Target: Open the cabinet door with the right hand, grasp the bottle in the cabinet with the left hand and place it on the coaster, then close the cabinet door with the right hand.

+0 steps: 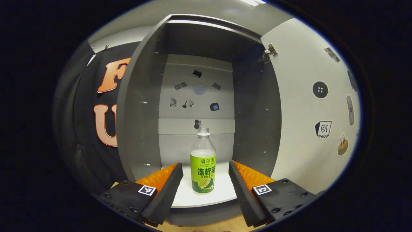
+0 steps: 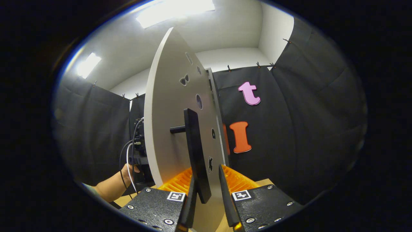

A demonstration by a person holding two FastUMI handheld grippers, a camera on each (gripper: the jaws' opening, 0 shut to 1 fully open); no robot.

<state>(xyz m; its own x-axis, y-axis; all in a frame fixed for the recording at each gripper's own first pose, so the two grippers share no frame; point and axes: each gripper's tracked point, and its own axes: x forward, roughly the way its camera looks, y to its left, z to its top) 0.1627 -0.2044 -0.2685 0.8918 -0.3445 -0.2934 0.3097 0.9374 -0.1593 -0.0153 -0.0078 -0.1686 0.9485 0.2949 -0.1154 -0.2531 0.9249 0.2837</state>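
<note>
A clear bottle (image 1: 202, 161) with a green label and white cap stands upright on the white floor of the open grey cabinet (image 1: 141, 106). My left gripper (image 1: 206, 185) is open just in front of it, one finger on each side, not touching it. The white cabinet door (image 1: 302, 106) is swung wide to the right. In the right gripper view the door (image 2: 167, 122) is seen nearly edge-on, and its black bar handle (image 2: 194, 151) lies between the fingers of my right gripper (image 2: 207, 193). One finger touches the handle; a narrow gap shows beside the other.
Small stickers dot the cabinet's back wall and the door's inner face. A hinge (image 1: 267, 53) sits at the door's top corner. A person's hand (image 2: 128, 170) holding the left gripper with cables shows beyond the door. Wooden tabletop (image 2: 257, 183) lies beneath.
</note>
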